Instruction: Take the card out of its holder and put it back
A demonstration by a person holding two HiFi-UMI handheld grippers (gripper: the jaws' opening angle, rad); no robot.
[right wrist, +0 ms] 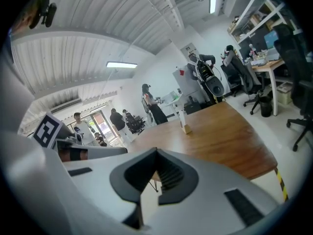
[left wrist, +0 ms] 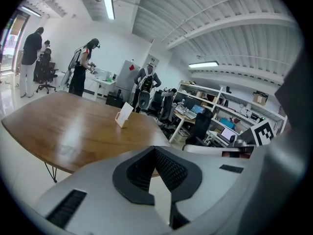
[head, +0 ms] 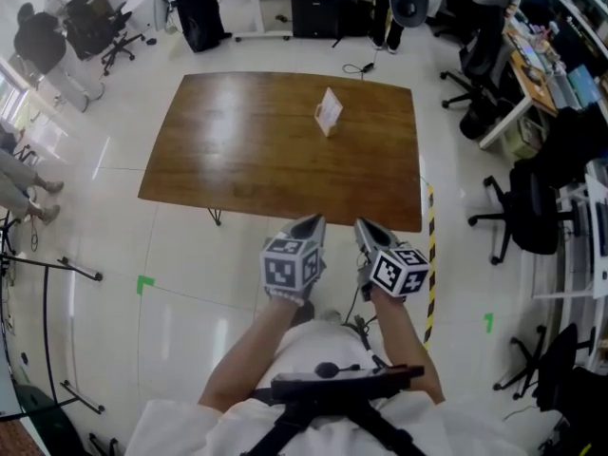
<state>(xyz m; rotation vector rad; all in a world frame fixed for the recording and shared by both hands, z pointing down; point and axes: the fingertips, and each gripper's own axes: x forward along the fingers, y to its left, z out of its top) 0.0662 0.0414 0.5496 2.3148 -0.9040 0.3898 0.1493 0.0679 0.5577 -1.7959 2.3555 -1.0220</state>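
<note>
A white card [head: 329, 108] stands upright in its small holder [head: 326, 124] on the far right part of the brown wooden table [head: 247, 150]. The same card [left wrist: 124, 113] shows mid-table in the left gripper view, and the card [right wrist: 183, 117] shows thin and edge-on in the right gripper view. My left gripper [head: 312, 222] and right gripper [head: 365, 226] hover side by side off the table's near edge, well short of the card. The left gripper [left wrist: 155, 151] and the right gripper [right wrist: 156, 153] are both shut with nothing between the jaws.
Black-and-yellow tape [head: 429, 255] runs along the floor by the table's right corner. Office chairs [head: 521, 207] and desks crowd the right side. A stand [head: 47, 283] is on the left. People [left wrist: 83, 67] stand beyond the table's far end.
</note>
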